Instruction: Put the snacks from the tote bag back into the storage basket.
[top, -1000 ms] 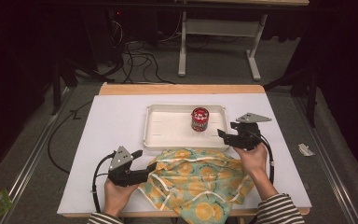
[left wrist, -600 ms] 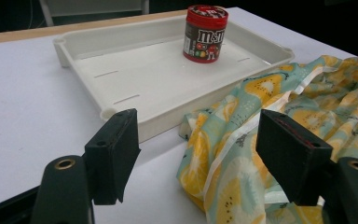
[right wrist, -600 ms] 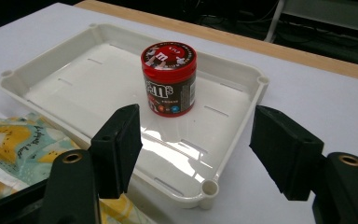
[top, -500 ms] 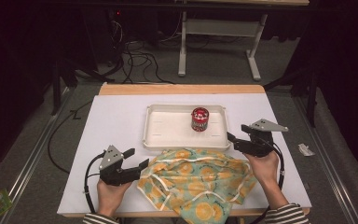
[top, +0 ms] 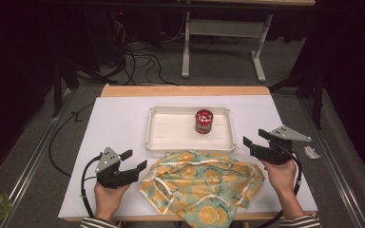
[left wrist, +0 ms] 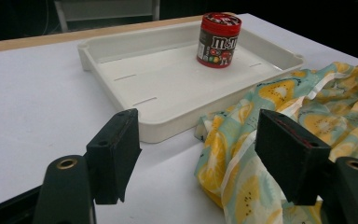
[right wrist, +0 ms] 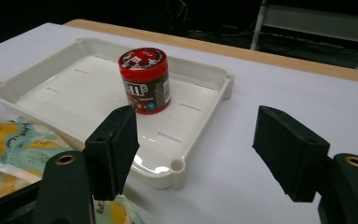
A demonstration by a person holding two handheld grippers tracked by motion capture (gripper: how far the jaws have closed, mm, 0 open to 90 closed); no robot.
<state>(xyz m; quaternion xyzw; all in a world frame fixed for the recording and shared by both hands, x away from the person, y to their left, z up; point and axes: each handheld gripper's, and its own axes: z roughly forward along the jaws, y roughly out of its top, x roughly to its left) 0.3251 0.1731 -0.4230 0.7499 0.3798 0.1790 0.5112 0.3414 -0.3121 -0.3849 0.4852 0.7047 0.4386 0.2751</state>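
Flanking the patterned cloth [top: 204, 183] at the worktop's [top: 119, 118] near edge, left tool [top: 134, 161] and right tool [top: 250, 141] stand wide and empty; a red-lidded candy jar [top: 203, 121] stands upright in the white tray [top: 171, 130] beyond.

1. L hand [top: 108, 197] comes in from bottom edge of high view, striped sleeve at wrist, fist wrapped round the grip.
2. Left gripper [top: 135, 161] points fwd and to the right, jaws wide apart, nothing betw. them; grey plate on top, cable loops off its left side.
3. R hand [top: 281, 176] also enters from the bottom, striped cuff showing.
4. Right gripper [top: 245, 143] aims left and slightly fwd, jaws spread wide, empty; grey plate on top, cable trails down beside the wrist.
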